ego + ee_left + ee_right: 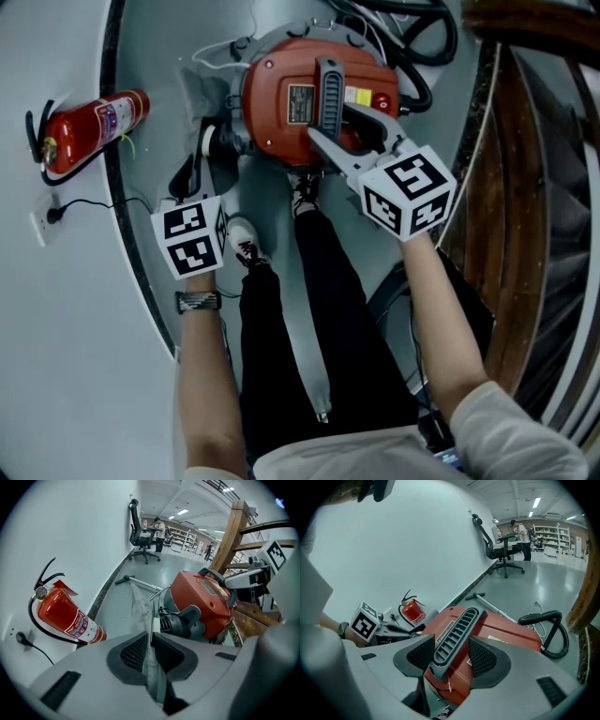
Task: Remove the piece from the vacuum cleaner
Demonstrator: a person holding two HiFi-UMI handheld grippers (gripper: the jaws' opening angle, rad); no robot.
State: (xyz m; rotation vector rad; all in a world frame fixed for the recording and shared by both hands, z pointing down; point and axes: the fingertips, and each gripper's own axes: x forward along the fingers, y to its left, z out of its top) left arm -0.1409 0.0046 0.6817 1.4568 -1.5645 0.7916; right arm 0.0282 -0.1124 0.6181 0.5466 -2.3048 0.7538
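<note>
A red vacuum cleaner (281, 103) (206, 597) (506, 634) lies on the grey floor, with a dark ribbed handle (329, 89) (457, 632) along its top. At its left side hangs a thin grey mesh-like bag piece (202, 94) (139, 604). My left gripper (202, 159) (151, 651) is shut on the lower edge of that piece, beside the vacuum's black inlet port. My right gripper (337, 127) (452, 656) straddles the near end of the handle. Its jaws stand wide, and a gap shows at the right pad.
A red fire extinguisher (89, 127) (65, 613) (412, 611) leans at the wall on the left, by a socket with a plug (47, 217). The black hose (412, 56) (548, 630) coils right of the vacuum. Wooden stairs (525, 187) rise at the right. The person's shoes (244, 239) stand just below the vacuum.
</note>
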